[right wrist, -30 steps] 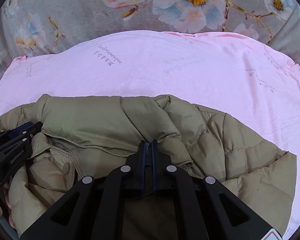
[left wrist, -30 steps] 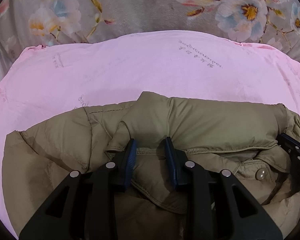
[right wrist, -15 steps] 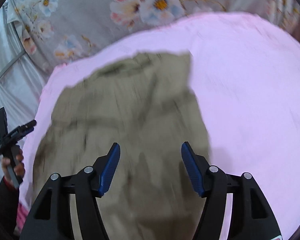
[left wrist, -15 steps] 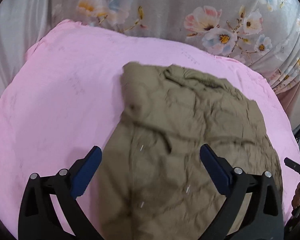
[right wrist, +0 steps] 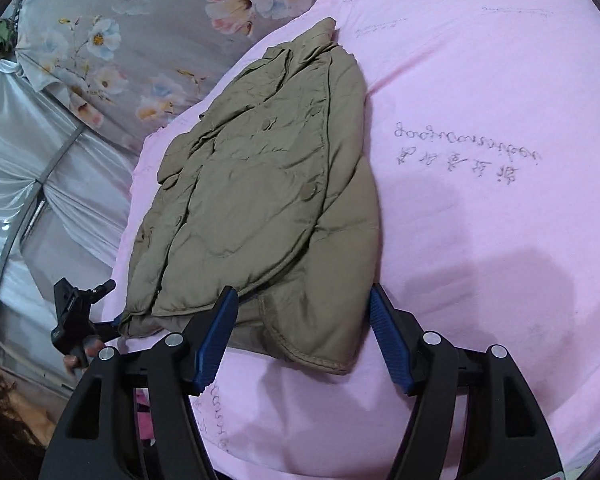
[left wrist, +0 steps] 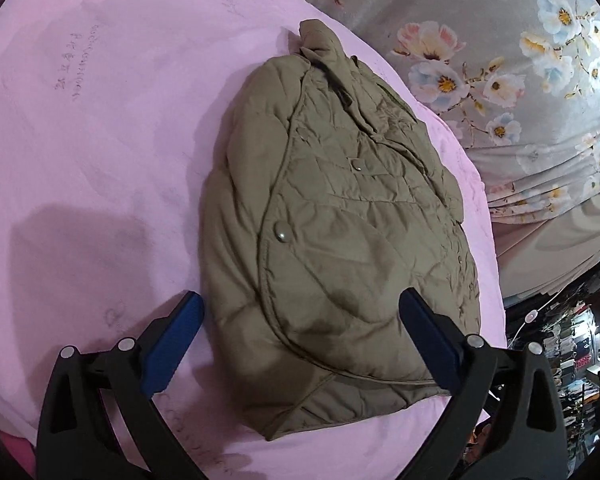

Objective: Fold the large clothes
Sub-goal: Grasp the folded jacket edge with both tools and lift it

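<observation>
An olive quilted jacket (left wrist: 340, 220) lies folded lengthwise on the pink sheet (left wrist: 100, 160), snaps up and collar at the far end. My left gripper (left wrist: 300, 298) is open wide above its near hem, pads clear of the cloth. In the right wrist view the jacket (right wrist: 260, 184) stretches away from my right gripper (right wrist: 302, 291). Its jaws are opening, with the hem showing between them but no pad pressing on it. The left gripper (right wrist: 80, 312), held in a hand, hangs off the jacket's near left corner.
Grey floral fabric (left wrist: 500, 60) covers the bed beyond the pink sheet (right wrist: 480, 220). Silvery drapes and a curved pole (right wrist: 28, 160) stand at the left. Dark clutter (left wrist: 580, 340) sits past the bed's right edge.
Both grippers let go of the jacket's collar area, opened, and pulled far back toward the hem. The jacket now lies flat and folded, seen whole.
</observation>
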Tool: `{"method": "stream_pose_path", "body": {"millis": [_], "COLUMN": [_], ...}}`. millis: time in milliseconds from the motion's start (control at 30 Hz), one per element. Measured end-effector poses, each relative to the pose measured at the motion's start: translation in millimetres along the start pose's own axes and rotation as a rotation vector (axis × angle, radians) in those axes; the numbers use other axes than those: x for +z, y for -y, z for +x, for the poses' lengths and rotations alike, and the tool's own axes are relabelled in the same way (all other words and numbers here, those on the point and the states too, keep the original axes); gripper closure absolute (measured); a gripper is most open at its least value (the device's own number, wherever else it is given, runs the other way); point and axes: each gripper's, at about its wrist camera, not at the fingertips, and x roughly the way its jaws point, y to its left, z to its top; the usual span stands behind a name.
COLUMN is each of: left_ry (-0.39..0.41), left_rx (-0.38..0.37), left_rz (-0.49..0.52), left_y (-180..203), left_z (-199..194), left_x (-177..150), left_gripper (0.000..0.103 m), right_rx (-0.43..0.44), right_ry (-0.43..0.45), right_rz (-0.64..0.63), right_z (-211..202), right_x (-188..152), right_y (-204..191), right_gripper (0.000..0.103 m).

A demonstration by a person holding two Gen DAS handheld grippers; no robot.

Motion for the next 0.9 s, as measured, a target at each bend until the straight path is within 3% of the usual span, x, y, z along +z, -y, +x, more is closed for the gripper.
{"method": "stream_pose_path", "body": {"millis": [33,67,100,133,167,200,267,533,667,767,900], "left_ry": [0.004,0.011,0.011,0.012,0.015,0.019,0.046,0.191,0.256,0.336,0.402], "left_rx": [-0.015,-0.017,-0.016,-0.014,-0.005,-0.010,-0.022,-0.057,-0.105,-0.134,-0.103], "left_rz": [0.000,-0.002,-0.001,0.001,0.001,0.011,0.035,0.233,0.275,0.317,0.376], "left_y": [2.3,3.8,6.0,6.9,7.5,8.6,12.0,55.5,78.9,102.7,132.9], "left_z": [2.5,3.9,6.7,8.6,9.2,6.6,-5.1,-116.5,-167.8,-201.1,-204.1], "left_x": [-1.8,-4.0,-5.6,-5.8,-5.6,-6.5,-7.3,-27.0,-34.2,-27.6,2.9], "left_gripper": [0.012,0.023,0.031,0.052,0.074,0.080,0.092,0.095,0.095,0.095,0.094], "right_rx": [0.003,0.000,-0.003,-0.028,-0.065,-0.081,-0.057,-0.014,0.014,0.056,0.084], "right_ry": [0.013,0.032,0.045,0.063,0.074,0.082,0.118,0.262,0.367,0.468,0.537], "right_rz": [-0.002,0.005,0.013,0.019,0.023,0.028,0.026,-0.262,-0.311,-0.310,-0.312], "right_z": [1.2,2.9,3.5,3.6,4.3,3.7,-7.5,-107.7,-157.2,-184.1,-185.0], "right_x": [0.2,-0.2,-0.3,-0.8,-1.1,-1.1,-3.0,-20.9,-17.6,3.9,49.9], "right_y": [-1.6,-3.5,-5.0,-5.1,-5.0,-4.6,-8.3,-80.6,-109.2,-126.4,-140.1], "right_gripper": [0.037,0.037,0.043,0.065,0.079,0.087,0.092,0.096,0.096,0.096,0.096]}}
